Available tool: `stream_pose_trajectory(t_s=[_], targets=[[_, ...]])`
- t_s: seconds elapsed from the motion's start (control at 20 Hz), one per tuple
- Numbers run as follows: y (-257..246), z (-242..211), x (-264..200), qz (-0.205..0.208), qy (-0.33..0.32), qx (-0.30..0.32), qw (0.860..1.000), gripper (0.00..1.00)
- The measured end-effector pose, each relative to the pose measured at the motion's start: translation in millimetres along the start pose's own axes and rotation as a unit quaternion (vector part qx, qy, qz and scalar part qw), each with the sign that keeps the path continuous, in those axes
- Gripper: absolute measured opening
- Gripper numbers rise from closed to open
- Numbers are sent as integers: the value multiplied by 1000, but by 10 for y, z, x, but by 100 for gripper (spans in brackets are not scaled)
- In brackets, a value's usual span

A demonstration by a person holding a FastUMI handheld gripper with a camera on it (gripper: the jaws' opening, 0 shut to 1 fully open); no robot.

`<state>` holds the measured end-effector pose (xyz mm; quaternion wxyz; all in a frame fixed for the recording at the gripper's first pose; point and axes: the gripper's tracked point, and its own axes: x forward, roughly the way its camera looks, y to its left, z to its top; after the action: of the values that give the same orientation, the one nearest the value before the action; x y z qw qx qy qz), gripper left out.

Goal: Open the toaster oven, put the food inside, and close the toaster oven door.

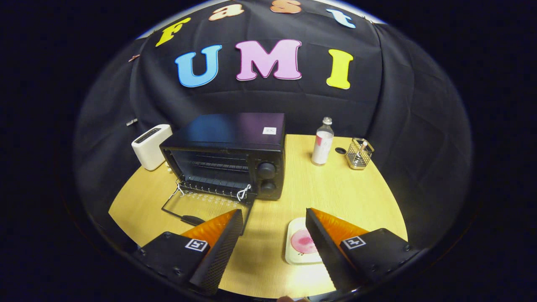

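Observation:
A black toaster oven [228,155] stands on the wooden table [356,197] beyond my fingers, left of centre. Its glass door [201,205] hangs fully down and lies flat toward me, showing the wire rack inside. A pink round piece of food [303,242] rests on a white square plate [295,256] just left of my right finger, partly hidden by it. My gripper [275,218] is open, with nothing between its fingers. The left fingertip [235,218] hovers over the door's near right corner.
A white toaster [150,146] stands left of the oven. Right of the oven are a clear bottle [322,142], a small dark disc [340,150] and a wire holder [359,154]. Black cloth walls close the back and sides.

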<state>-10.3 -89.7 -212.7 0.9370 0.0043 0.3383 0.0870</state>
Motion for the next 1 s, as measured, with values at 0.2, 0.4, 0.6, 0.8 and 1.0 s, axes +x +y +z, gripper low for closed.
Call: stream_pose_trajectory(t_s=[0.2, 0.4, 0.6, 0.8, 1.0], targets=[[-472, -130, 63, 15, 47, 50, 997, 99], [-901, -394, 161, 26, 89, 74, 993, 99], [-1202, -741, 308, 60, 128, 74, 987, 99], [-1417, -1089, 469, 98, 170, 115, 974, 99], [-1556, -1283, 599, 111, 195, 136, 965, 99]])
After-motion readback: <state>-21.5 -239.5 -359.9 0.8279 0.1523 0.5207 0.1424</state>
